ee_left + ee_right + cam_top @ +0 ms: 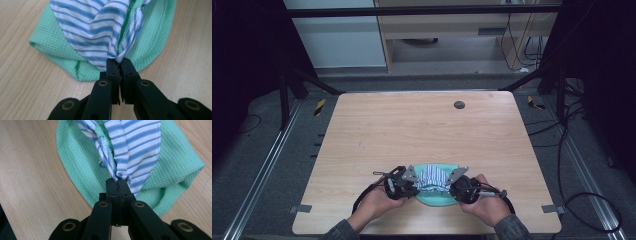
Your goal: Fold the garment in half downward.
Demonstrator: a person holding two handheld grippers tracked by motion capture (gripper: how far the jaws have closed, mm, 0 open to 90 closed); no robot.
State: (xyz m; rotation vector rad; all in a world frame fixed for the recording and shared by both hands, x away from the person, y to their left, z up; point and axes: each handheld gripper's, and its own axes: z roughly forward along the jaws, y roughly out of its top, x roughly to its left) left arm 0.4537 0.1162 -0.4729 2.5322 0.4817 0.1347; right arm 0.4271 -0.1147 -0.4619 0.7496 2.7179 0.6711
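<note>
**Both grippers pinching a striped cloth over a green one**

Closest to the lens are the black jaws themselves: the left hand-held gripper (119,63) has its jaws pressed together on a bunched fold of the blue-and-white striped cloth (100,27), and the right hand-held gripper (117,182) is doing the same on the other end, jaws fully nipped on the fabric. Each grabs a gathered corner rather than a flat edge, which I'd guess is so the thin fabric doesn't slip out when it gets pulled or lifted.

Going outward, the striped cloth spans between the two grippers and looks slightly raised and taut, draped over a green waffle-weave cloth (50,45) that lies on the tabletop (412,125) beneath it. In both gripper views a bit of green seems caught up in the folds near the pinch, so it might come along too; hard to be sure.

From the high view everything sits at the near edge of the tabletop, just in front of the person's hands, with both wrists angled inward toward each other. Looks like a fold or a lift is being set up.

No brand, label or readable writing anywhere on the cloths or grippers that I can make out.
</note>
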